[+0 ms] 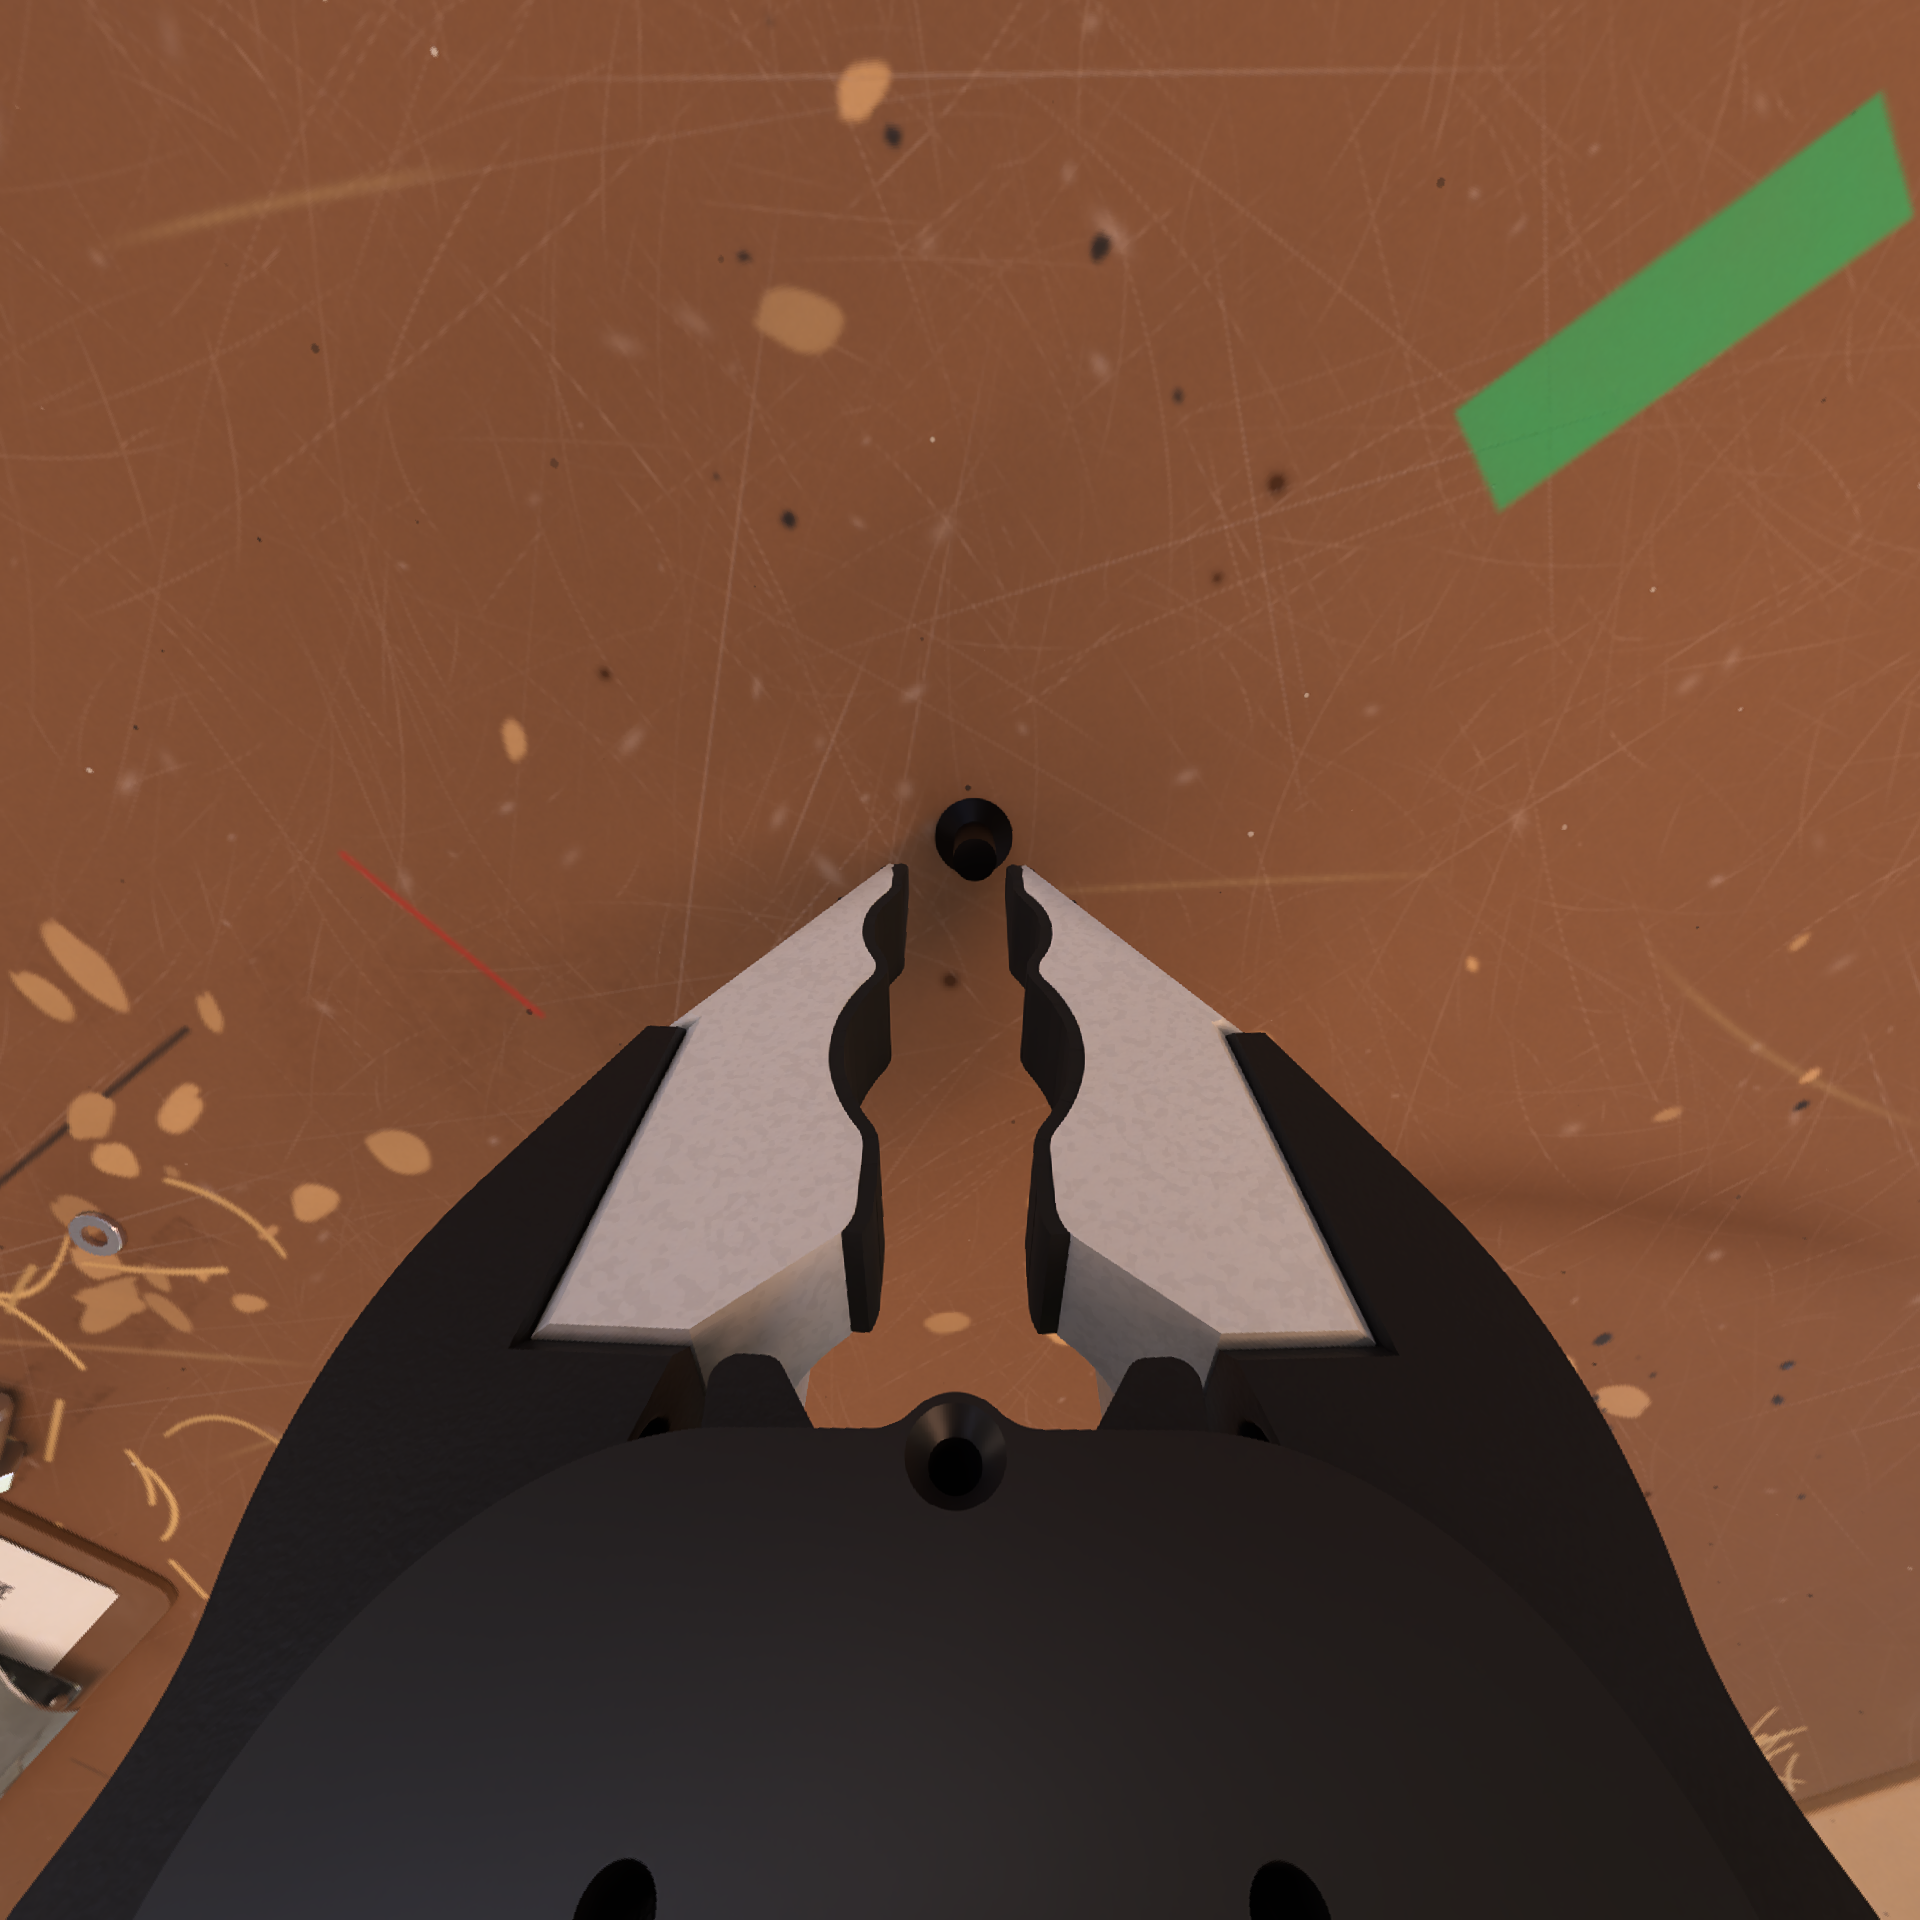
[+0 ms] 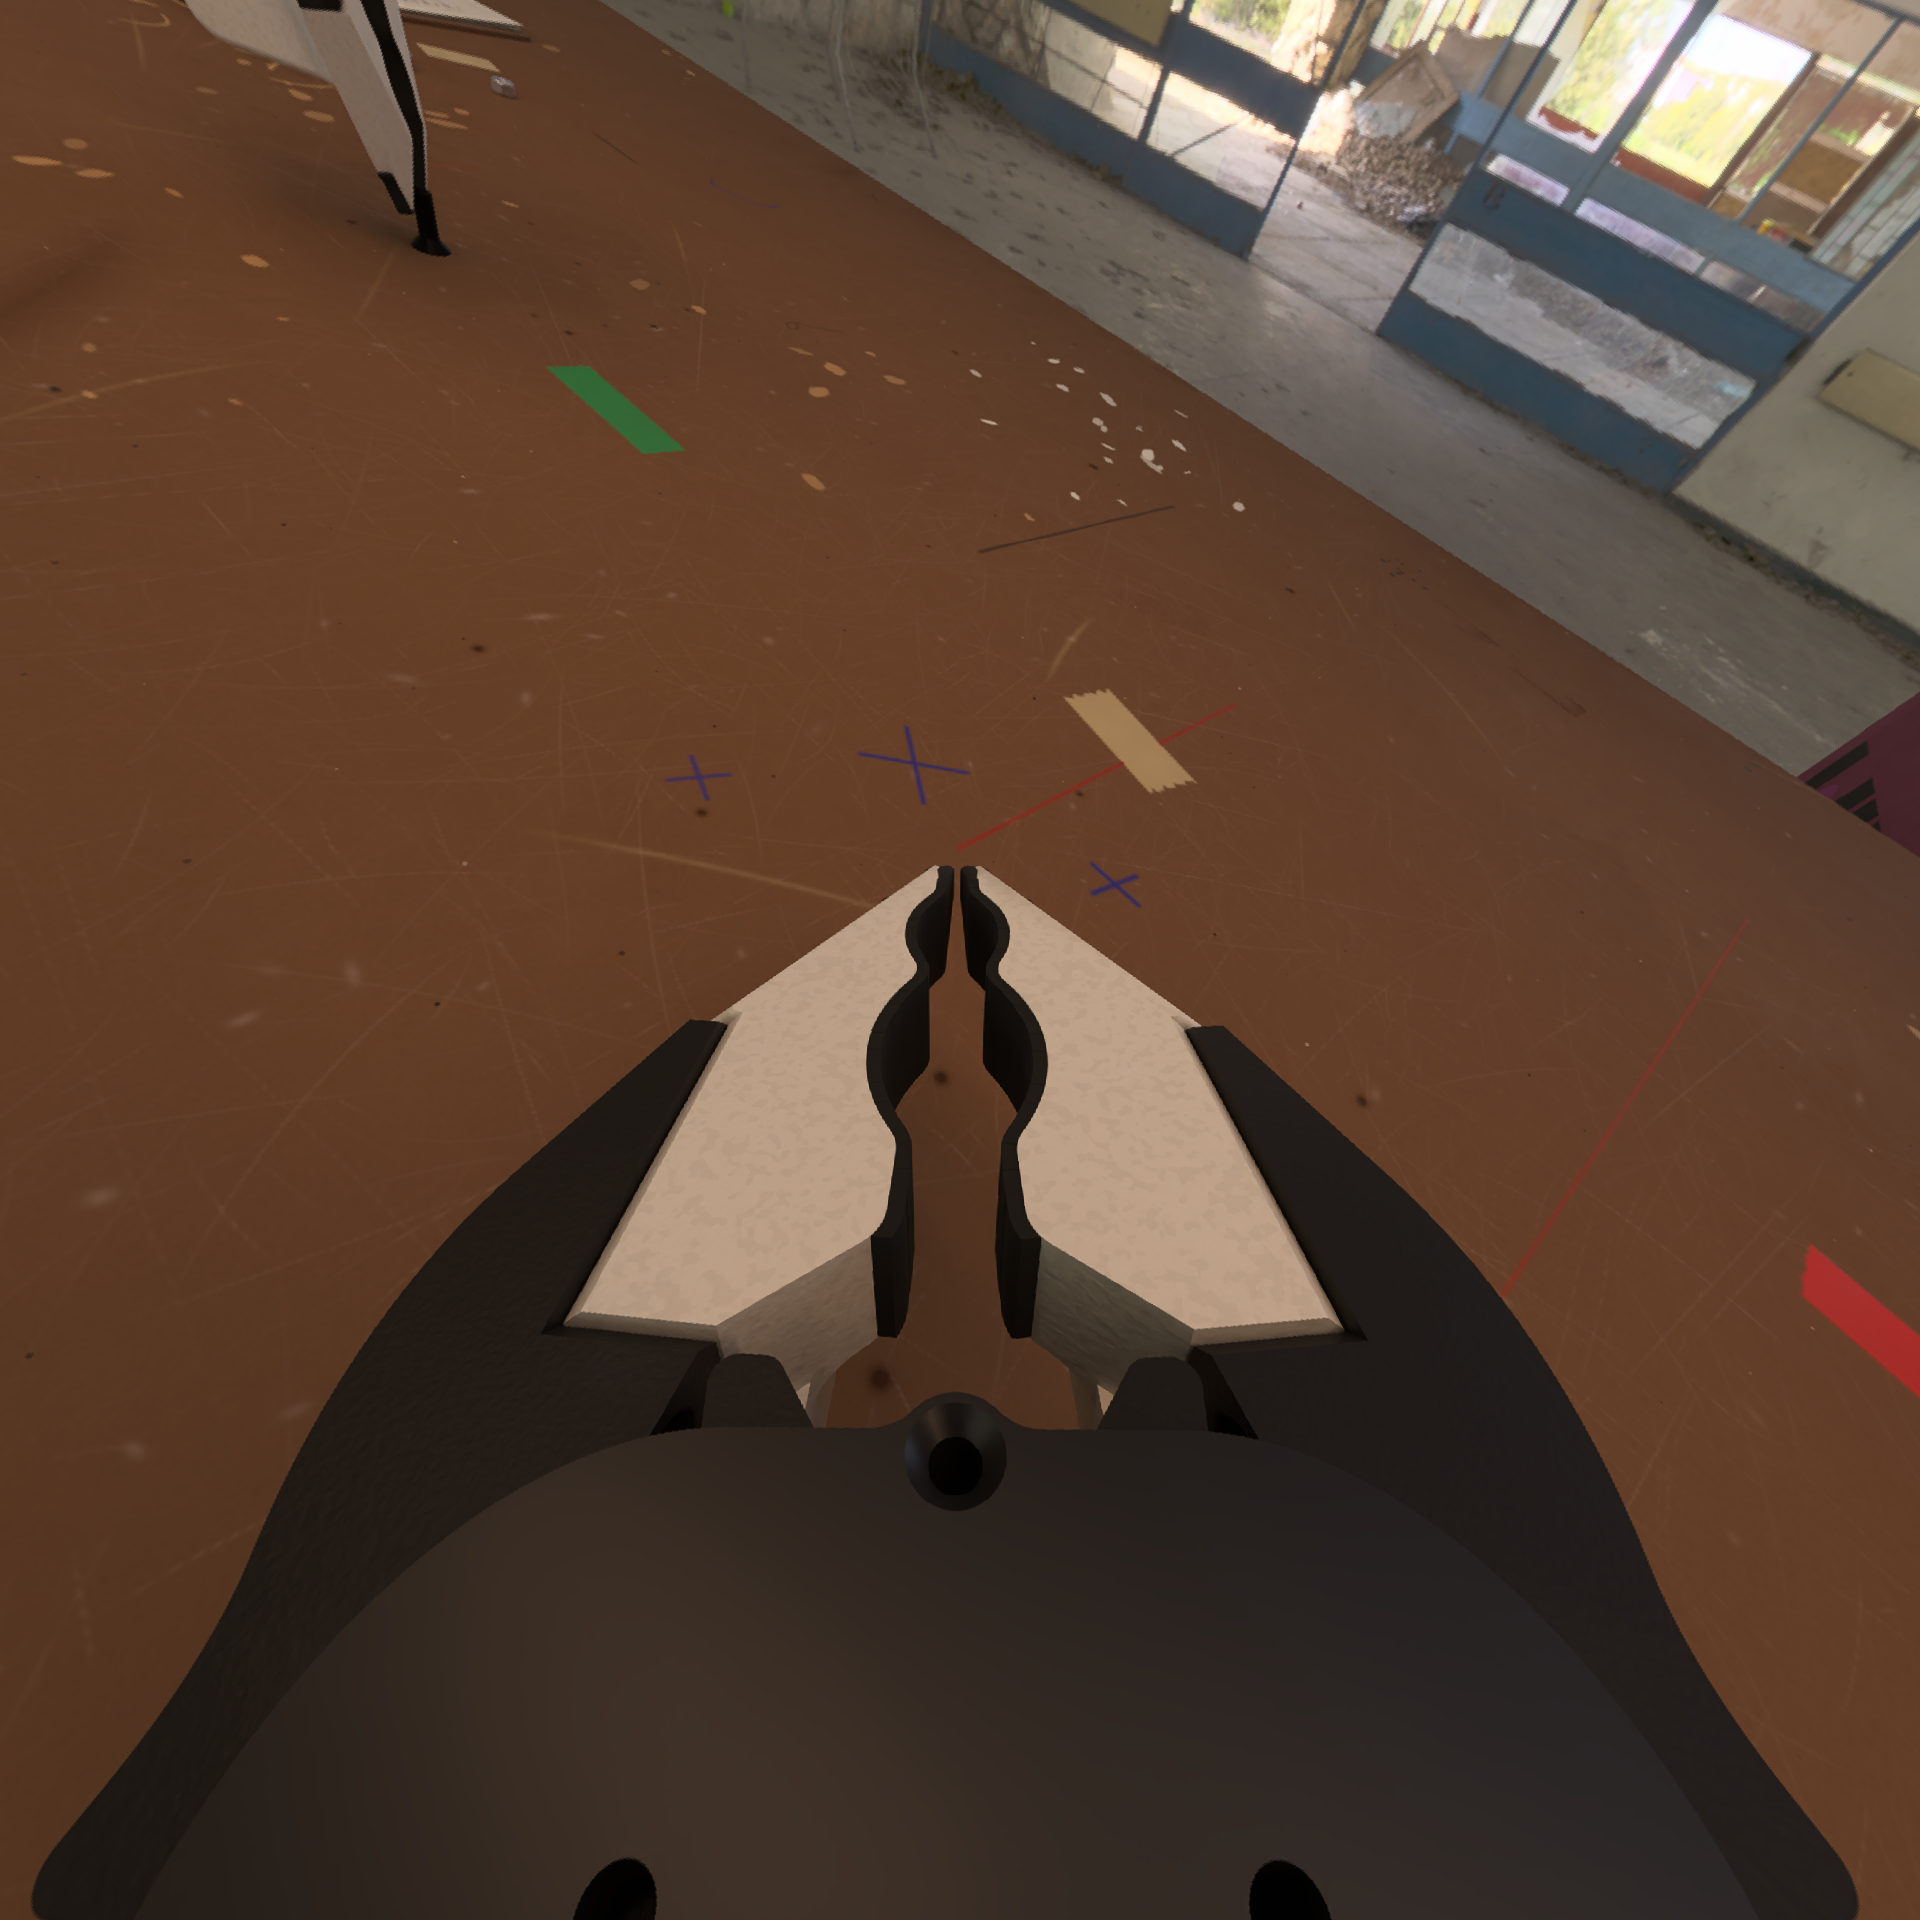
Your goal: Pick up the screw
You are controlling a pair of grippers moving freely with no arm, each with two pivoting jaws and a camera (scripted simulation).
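The screw (image 1: 974, 836) is small and black and stands on the brown table, seen from above. My left gripper (image 1: 956, 873) points down at the table and is open by a narrow gap. The screw sits just past its fingertips, in line with the gap, not between the pads. In the right wrist view the left gripper (image 2: 416, 213) shows far off at the top left, its tips down at the table. My right gripper (image 2: 956, 873) is shut and empty, hovering low over the table far from the screw.
A small metal washer (image 1: 96, 1234) lies at the left. A green tape strip (image 1: 1683, 312) lies to the right of the screw and also shows in the right wrist view (image 2: 613, 407). Tan tape (image 2: 1129, 740) and red tape (image 2: 1860, 1320) lie near the right gripper. The table edge (image 2: 1351, 488) runs diagonally on the right.
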